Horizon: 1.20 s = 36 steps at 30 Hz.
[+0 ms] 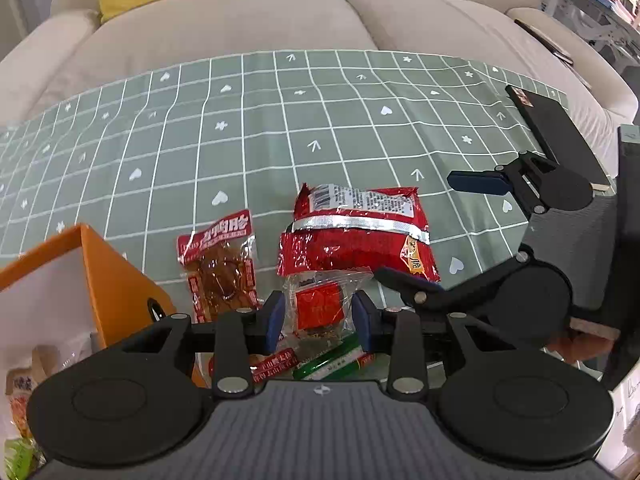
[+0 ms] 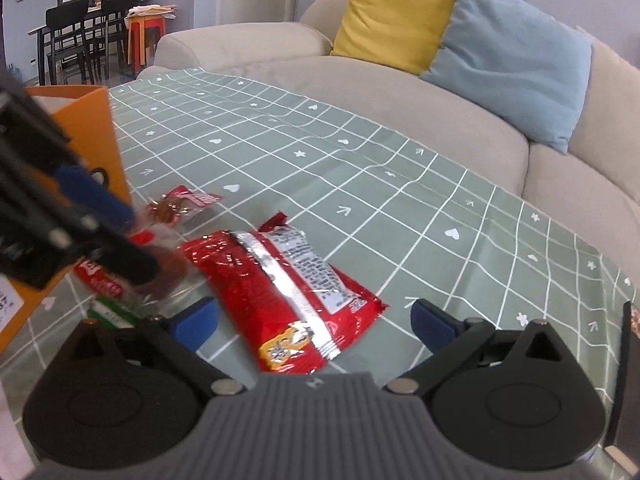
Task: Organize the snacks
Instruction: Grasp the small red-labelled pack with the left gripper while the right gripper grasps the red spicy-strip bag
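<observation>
My left gripper [image 1: 319, 320] points down at a pile of snacks by the orange box [image 1: 108, 280]. Its blue pads press on both sides of a small clear packet with a red square inside [image 1: 318, 310]. A green packet [image 1: 332, 360] and red-labelled ones lie under it. Behind lies a big red foil bag [image 1: 356, 240], seam side up. My right gripper [image 2: 316, 322] stands wide open, one pad on each side of that red bag's [image 2: 288, 292] near end, not touching it. A brown snack packet [image 1: 220, 268] lies left of the bag.
The table carries a green checked cloth [image 1: 280, 120]; its far half is bare. The orange box [image 2: 88, 132] holds several packets [image 1: 20, 400] at lower left. A beige sofa [image 2: 360, 92] with yellow and blue cushions runs along the table's far side.
</observation>
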Motion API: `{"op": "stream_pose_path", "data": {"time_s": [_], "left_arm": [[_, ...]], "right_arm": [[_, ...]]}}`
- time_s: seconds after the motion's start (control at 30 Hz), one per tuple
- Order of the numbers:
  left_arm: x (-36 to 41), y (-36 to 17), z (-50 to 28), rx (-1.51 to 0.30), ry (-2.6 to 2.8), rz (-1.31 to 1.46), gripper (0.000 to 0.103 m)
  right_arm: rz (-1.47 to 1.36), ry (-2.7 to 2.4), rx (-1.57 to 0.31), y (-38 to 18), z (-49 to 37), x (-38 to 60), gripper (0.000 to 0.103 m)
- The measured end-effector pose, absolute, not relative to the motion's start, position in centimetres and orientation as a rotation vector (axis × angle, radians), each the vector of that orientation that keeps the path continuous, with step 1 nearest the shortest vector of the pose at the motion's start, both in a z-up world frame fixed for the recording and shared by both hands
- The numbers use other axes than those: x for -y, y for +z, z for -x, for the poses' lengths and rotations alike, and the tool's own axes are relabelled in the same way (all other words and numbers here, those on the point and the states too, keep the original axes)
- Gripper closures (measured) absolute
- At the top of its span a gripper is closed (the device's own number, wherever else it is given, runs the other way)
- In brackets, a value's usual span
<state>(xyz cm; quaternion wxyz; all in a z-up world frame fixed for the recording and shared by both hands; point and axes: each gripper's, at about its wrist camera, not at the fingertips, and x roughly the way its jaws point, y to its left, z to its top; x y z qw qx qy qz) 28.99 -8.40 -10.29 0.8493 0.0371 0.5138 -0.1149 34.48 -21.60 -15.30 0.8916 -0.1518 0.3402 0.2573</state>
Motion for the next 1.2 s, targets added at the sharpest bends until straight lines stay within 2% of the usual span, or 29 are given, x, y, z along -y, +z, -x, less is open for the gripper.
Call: {"op": "stream_pose_path", "data": {"time_s": [0.2, 0.23, 0.27, 0.37, 0.4, 0.57, 0.63, 0.7, 0.77, 0.93, 1.2], "left_arm": [[8.6, -10.3, -29.3, -1.097, -0.236, -0.081, 0.06], [8.7, -10.4, -29.3, -1.096, -0.235, -0.08, 0.06], [8.7, -10.4, -29.3, -1.095, -0.235, -0.08, 0.06], [8.7, -10.6, -29.2, -1.09, -0.24, -0.086, 0.06], [8.7, -10.6, -29.3, -1.09, -0.24, -0.086, 0.059], [8.7, -11.1, -29.4, -1.122, -0.239, -0.069, 0.051], [8.8, -11.5, -29.5, -1.14, -0.239, -0.057, 0.054], [8.8, -11.9, -29.6, -1.16, -0.239, -0.042, 0.064], [8.8, -12.0, -29.3, -1.148, -0.235, -0.027, 0.066], [8.8, -11.4, -28.1, -1.108, -0.248, 0.002, 0.068], [9.0, -8.6, -25.3, -1.01, -0.274, 0.025, 0.068]], "right_arm": [[0.254, 0.554, -0.751, -16.6, -35.8, 21.5, 0.004], [0.252, 0.556, -0.766, -16.9, -35.9, 21.3, 0.006], [0.255, 0.563, -0.779, -17.2, -35.8, 21.2, 0.013], [0.251, 0.568, -0.77, -17.2, -35.2, 21.1, 0.019], [0.25, 0.563, -0.77, -17.0, -35.1, 21.1, 0.025], [0.251, 0.545, -0.789, -16.7, -34.5, 20.9, 0.032], [0.252, 0.538, -0.801, -16.6, -34.0, 20.8, 0.033], [0.251, 0.525, -0.813, -16.4, -33.4, 20.7, 0.038], [0.254, 0.501, -0.83, -16.1, -32.9, 20.9, 0.043], [0.225, 0.437, -0.91, -15.3, -32.2, 21.3, 0.048], [0.145, 0.295, -1.016, -14.8, -29.4, 22.3, 0.049]]}}
